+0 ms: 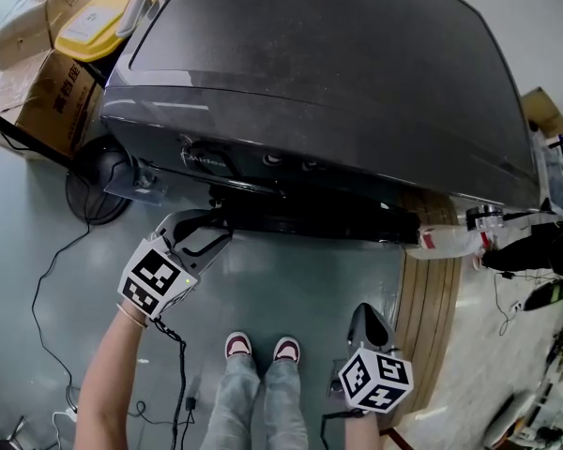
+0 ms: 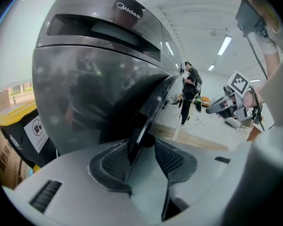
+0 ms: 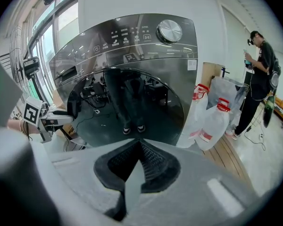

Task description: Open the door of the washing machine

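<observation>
A dark grey washing machine (image 1: 338, 73) stands in front of me, its round glass door (image 3: 132, 102) facing me. My left gripper (image 1: 216, 225) is at the door's left rim. In the left gripper view the door's edge (image 2: 151, 107) runs between the two pads; it lies against the left pad (image 2: 114, 163), and a gap shows to the other pad, so the left gripper (image 2: 140, 145) is open around it. My right gripper (image 1: 366, 312) hangs low on the right, clear of the machine. Its pads meet at the tip of the right gripper (image 3: 140, 142), with nothing in them.
Cardboard boxes (image 1: 38, 82) and a yellow bin (image 1: 94, 22) stand left of the machine, with a floor fan (image 1: 98, 190) beside it. Two plastic jugs (image 3: 212, 121) sit on wooden boards (image 1: 432, 298) at the right. A person (image 3: 257, 79) stands further right. Cables (image 1: 47, 279) cross the floor.
</observation>
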Action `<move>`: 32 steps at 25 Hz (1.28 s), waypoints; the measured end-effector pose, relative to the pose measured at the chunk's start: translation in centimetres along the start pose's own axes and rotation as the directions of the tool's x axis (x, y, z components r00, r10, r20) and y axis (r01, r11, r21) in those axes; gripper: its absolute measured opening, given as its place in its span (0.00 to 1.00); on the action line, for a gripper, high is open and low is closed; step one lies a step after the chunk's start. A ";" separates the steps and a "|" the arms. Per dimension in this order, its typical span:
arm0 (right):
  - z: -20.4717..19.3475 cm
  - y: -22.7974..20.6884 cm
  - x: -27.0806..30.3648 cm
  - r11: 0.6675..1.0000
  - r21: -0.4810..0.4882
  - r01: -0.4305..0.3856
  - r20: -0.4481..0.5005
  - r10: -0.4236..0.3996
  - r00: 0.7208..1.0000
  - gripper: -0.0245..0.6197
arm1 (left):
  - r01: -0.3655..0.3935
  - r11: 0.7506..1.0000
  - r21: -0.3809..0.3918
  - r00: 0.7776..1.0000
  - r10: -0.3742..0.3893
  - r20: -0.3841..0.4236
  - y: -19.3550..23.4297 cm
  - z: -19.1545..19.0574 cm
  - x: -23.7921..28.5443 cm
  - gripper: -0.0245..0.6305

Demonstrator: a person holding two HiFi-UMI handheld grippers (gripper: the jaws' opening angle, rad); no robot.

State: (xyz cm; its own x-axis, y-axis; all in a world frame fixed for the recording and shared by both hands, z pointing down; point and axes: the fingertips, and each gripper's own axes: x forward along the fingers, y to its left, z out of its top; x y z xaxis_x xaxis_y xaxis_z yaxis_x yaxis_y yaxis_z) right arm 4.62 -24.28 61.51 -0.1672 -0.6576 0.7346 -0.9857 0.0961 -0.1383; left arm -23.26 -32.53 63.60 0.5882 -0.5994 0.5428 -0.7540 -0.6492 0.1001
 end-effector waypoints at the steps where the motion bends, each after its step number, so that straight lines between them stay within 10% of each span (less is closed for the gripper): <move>1: 0.0 0.0 -0.1 1.000 0.000 0.001 0.001 -0.001 1.000 0.05 | 0.008 1.000 0.005 1.000 -0.008 -0.006 -0.3 -0.2 -0.2 0.29; 32: -3.1 -0.4 -4.6 1.000 -0.015 0.012 0.022 -0.012 1.000 0.05 | 0.035 0.999 -0.017 0.999 -0.035 0.038 -8.4 -3.6 -3.8 0.22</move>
State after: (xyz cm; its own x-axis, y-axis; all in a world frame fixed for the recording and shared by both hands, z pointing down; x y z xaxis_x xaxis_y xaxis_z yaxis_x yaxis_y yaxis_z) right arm 5.76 -18.97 60.27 -0.1547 -0.6746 0.7217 -0.9879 0.0992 -0.1191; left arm -20.22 -23.08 63.68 0.6246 -0.5939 0.5070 -0.7376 -0.6620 0.1333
